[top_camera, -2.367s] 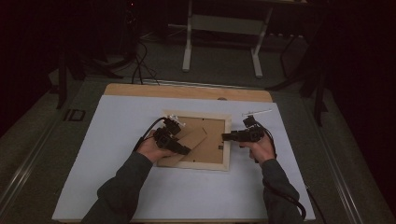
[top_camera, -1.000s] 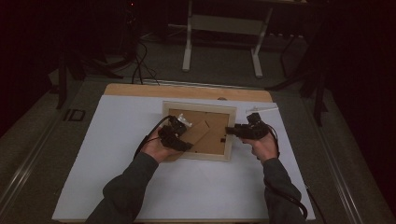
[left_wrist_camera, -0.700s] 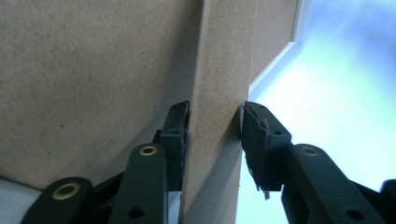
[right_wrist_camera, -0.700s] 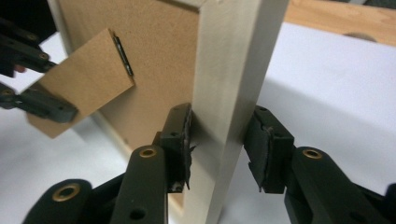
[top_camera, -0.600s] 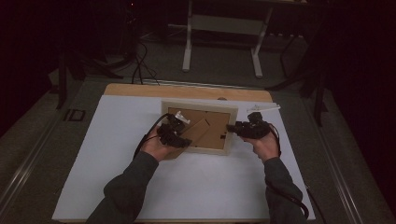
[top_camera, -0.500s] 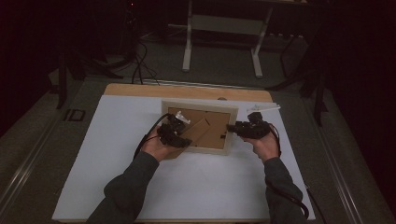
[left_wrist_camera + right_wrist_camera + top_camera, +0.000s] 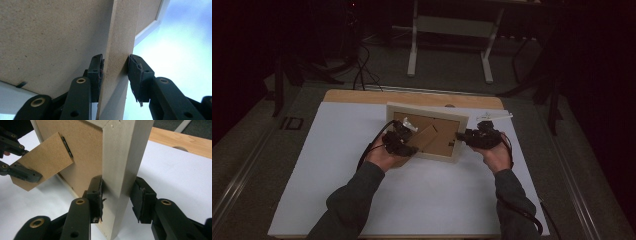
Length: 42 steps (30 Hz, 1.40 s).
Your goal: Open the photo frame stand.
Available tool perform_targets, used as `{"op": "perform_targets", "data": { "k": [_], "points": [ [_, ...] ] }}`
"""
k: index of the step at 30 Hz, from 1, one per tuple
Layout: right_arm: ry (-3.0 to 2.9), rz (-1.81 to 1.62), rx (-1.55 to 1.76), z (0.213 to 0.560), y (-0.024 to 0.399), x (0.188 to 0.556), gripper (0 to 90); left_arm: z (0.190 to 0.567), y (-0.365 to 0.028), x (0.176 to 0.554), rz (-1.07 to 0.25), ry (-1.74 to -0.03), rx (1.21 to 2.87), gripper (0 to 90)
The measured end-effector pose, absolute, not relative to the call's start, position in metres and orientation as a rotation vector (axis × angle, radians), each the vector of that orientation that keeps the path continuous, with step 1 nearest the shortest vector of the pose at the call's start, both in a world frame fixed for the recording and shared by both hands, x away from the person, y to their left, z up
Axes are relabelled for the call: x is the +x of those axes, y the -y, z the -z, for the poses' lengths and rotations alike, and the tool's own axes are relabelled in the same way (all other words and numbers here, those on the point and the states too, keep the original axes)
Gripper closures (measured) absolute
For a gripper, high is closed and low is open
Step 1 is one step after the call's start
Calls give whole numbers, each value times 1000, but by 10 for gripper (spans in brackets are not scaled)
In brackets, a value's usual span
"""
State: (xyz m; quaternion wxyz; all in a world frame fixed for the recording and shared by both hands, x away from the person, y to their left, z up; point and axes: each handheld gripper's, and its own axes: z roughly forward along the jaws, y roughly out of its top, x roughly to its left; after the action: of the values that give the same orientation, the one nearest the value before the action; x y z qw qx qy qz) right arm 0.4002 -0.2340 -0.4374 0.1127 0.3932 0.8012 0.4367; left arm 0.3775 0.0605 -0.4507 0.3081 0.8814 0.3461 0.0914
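A pale wooden picture frame (image 7: 427,109) stands tilted up on the white mat, its brown backing (image 7: 50,37) facing me. My left gripper (image 7: 404,142) has just been closing and is now shut on the brown easel stand (image 7: 116,50), which is swung out from the backing; both pads press its faces. My right gripper (image 7: 464,137) is shut on the frame's right side rail (image 7: 122,157), one pad on each face. In the right gripper view, the left gripper (image 7: 30,164) holds the stand (image 7: 42,162) at far left.
The white mat (image 7: 337,165) covers a wooden table whose bare strip (image 7: 362,96) runs along the back. A small white item (image 7: 498,116) lies behind the right gripper. A white scrap (image 7: 408,124) sits on the backing's upper left. Metal legs (image 7: 413,40) stand beyond.
The frame has gone from lying flat to tilted upright, and its top edge has risen. Both hands shifted slightly away from me with it. The stand now juts out from the backing.
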Motion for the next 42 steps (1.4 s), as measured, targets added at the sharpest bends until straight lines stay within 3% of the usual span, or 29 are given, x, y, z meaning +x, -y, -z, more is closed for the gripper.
{"op": "perform_targets", "data": {
  "k": [42],
  "points": [
    [-2269, -1153, 1062, 434, 227, 391, 644, 447, -49, 395, -306, -962, 2311, 662]
  ]
}}
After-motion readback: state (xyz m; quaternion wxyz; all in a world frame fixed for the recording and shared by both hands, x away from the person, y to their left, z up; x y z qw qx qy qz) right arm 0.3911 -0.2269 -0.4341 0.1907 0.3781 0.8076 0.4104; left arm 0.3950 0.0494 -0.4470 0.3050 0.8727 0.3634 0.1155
